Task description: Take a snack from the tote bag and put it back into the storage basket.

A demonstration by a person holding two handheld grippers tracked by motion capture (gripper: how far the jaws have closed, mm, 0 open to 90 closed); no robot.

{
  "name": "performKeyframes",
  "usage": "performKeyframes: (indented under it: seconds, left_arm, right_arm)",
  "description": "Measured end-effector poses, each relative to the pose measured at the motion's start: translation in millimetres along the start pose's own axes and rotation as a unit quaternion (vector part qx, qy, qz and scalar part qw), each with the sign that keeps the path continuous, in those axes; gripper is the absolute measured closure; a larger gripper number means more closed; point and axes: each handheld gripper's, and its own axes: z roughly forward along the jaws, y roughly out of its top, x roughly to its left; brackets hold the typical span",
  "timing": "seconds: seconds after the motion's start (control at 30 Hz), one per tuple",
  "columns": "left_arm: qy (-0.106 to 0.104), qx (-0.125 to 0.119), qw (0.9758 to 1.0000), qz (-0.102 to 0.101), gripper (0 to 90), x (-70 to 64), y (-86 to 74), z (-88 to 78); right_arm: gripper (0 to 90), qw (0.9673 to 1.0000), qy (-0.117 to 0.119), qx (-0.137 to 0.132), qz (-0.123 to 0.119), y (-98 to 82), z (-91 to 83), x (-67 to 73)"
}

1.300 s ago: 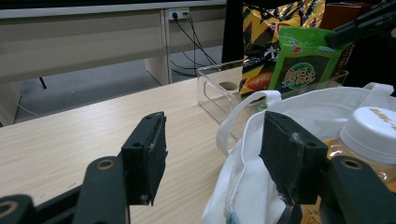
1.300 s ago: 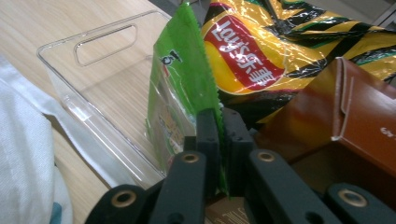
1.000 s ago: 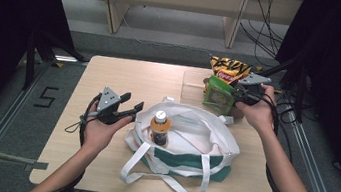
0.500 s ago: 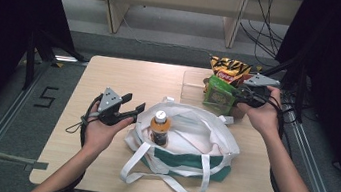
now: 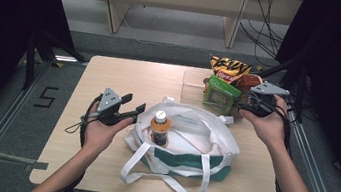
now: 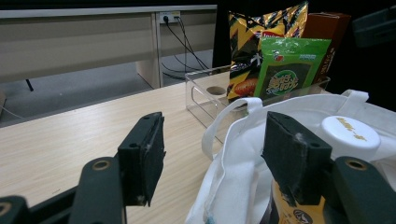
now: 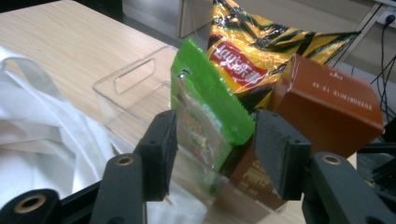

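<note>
While the right gripper point(image 7: 212, 156) hangs at the clear plastic bin point(image 5: 195, 87) on the far right of the bench point(image 5: 125, 77), its jaws stand apart, having just been opening, with the green snack packet point(image 7: 205, 116) between them. The right gripper view shows the packet's lower edge in the gap; the pads look clear of it on both sides, though the left one is very close.

That packet stands upright at the near end of the bin, a flat bright green pouch with a serrated top edge and a printed round picture (seen best in the left gripper view point(image 6: 290, 65)). Behind it stand a yellow and black crisp bag point(image 7: 261, 44) and a brown box point(image 7: 327, 105), the box tilted.

Over on the left, the left gripper point(image 5: 128, 113) has its jaws wide apart and empty, just beside the rim of the white tote bag point(image 5: 202, 141). This bag lies open in the middle of the bench, with a white-capped bottle point(image 5: 160, 125) standing inside.
</note>
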Motion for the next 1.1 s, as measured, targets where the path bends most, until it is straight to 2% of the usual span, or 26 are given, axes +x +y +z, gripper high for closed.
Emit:
performKeyframes:
  seconds: [0.03, 0.07, 0.17, 0.3, 0.37, 0.4, 0.43, 0.47, 0.5, 0.57, 0.6, 0.67, 0.73, 0.77, 0.8, 0.83, 0.87, 0.9, 0.93, 0.97, 1.0, 1.03, 1.07, 1.1]
  left_arm:
    - [0.000, 0.000, 1.0000, 0.000, 37.8, -0.1, -0.2, 0.1]
    - [-0.001, 0.001, 1.0000, 0.001, 37.8, 0.0, -0.5, 0.2]
    - [-0.004, 0.000, 1.0000, 0.002, 37.7, 0.7, -1.7, 1.0]
    - [-0.004, 0.002, 1.0000, 0.001, 37.9, 0.8, -1.7, 0.5]
    - [-0.006, -0.001, 1.0000, 0.005, 37.9, 1.5, -1.6, 1.0]
    - [-0.006, -0.003, 1.0000, 0.006, 37.9, 1.5, -1.7, 1.1]
    - [-0.001, 0.003, 1.0000, -0.003, 37.8, -0.4, -1.9, -0.4]
    - [-0.002, 0.000, 1.0000, -0.001, 37.8, -0.6, -1.5, -0.4]
    - [-0.002, 0.000, 1.0000, -0.001, 37.8, -1.1, -1.0, -0.7]
    - [-0.002, -0.001, 1.0000, -0.001, 37.8, -1.4, 0.1, -1.1]
    - [-0.002, -0.001, 1.0000, 0.005, 37.8, -1.0, 0.6, -1.2]
    - [-0.004, -0.002, 1.0000, 0.001, 37.8, -2.0, 0.4, -1.2]
    - [-0.004, -0.001, 1.0000, 0.000, 37.8, -2.6, 0.4, -1.7]
    - [-0.004, -0.001, 1.0000, -0.001, 37.8, -2.7, 0.4, -2.1]
    - [-0.003, 0.001, 1.0000, -0.001, 37.9, -3.1, 0.5, -2.4]
    - [-0.005, 0.000, 1.0000, 0.002, 37.9, -3.2, 1.6, -2.4]
    - [-0.004, -0.003, 1.0000, -0.002, 37.9, -4.4, 3.0, -2.5]
    - [-0.006, -0.006, 1.0000, 0.003, 37.9, -5.2, 4.7, -2.5]
    - [-0.007, -0.006, 1.0000, 0.002, 37.9, -6.9, 5.5, -3.2]
    - [-0.012, -0.007, 0.9999, 0.002, 37.9, -8.0, 5.7, -3.4]
    - [-0.018, -0.008, 0.9998, 0.002, 37.9, -8.6, 5.7, -3.1]
    - [-0.022, -0.007, 0.9997, 0.000, 37.9, -9.4, 5.7, -2.9]
    - [-0.024, -0.008, 0.9997, 0.002, 37.9, -10.5, 6.0, -2.4]
    - [-0.025, -0.007, 0.9997, 0.004, 37.8, -11.8, 6.5, -2.2]
  right_arm:
    - [48.7, 1.0000, 0.005, 0.007, 0.002, -1.1, -3.0, 0.1]
    - [48.3, 0.9999, 0.002, 0.000, 0.013, -3.2, -4.3, 2.4]
    - [47.3, 0.9999, 0.005, -0.001, 0.012, -6.6, -11.4, 1.5]
    - [46.8, 0.9996, 0.000, -0.014, 0.025, -11.2, -16.3, 5.8]
    - [46.6, 0.9996, 0.007, -0.001, 0.029, -11.8, -19.8, 6.1]
    - [46.5, 0.9998, 0.004, -0.009, 0.018, -12.7, -19.1, 4.8]
    - [46.4, 0.9998, 0.003, -0.007, 0.018, -13.6, -19.6, 4.4]
    - [46.3, 0.9997, 0.002, -0.007, 0.022, -14.4, -20.0, 5.1]
    - [46.1, 0.9998, 0.002, -0.008, 0.016, -14.8, -20.8, 4.4]
    - [45.6, 0.9994, 0.002, -0.007, 0.034, -16.4, -23.8, 6.6]
    - [45.4, 0.9994, -0.001, -0.013, 0.031, -17.7, -24.1, 5.8]
    - [45.2, 0.9994, 0.004, -0.007, 0.033, -19.5, -25.5, 4.5]
    - [45.1, 0.9988, 0.001, -0.005, 0.050, -21.6, -26.8, 6.3]
    - [45.1, 0.9989, 0.003, -0.002, 0.046, -22.3, -27.2, 5.1]
    - [45.1, 0.9979, 0.001, -0.003, 0.065, -23.3, -27.1, 7.9]
    - [45.1, 0.9988, -0.002, -0.012, 0.048, -24.3, -27.1, 5.8]
    - [45.1, 0.9983, 0.004, -0.002, 0.058, -24.8, -29.6, 7.5]
    - [45.1, 0.9984, -0.004, -0.015, 0.054, -26.4, -29.1, 7.4]
    - [45.1, 0.9987, -0.001, -0.012, 0.050, -27.7, -31.0, 7.4]
    - [45.1, 0.9983, -0.001, -0.011, 0.058, -29.2, -32.2, 8.2]
    - [45.1, 0.9984, 0.002, -0.006, 0.056, -30.7, -33.1, 6.8]
    - [45.1, 0.9980, 0.002, -0.007, 0.063, -32.2, -33.7, 7.4]
    - [45.1, 0.9982, -0.004, -0.011, 0.058, -33.4, -33.8, 6.8]
    - [45.1, 0.9977, -0.001, -0.004, 0.067, -34.3, -35.1, 8.1]
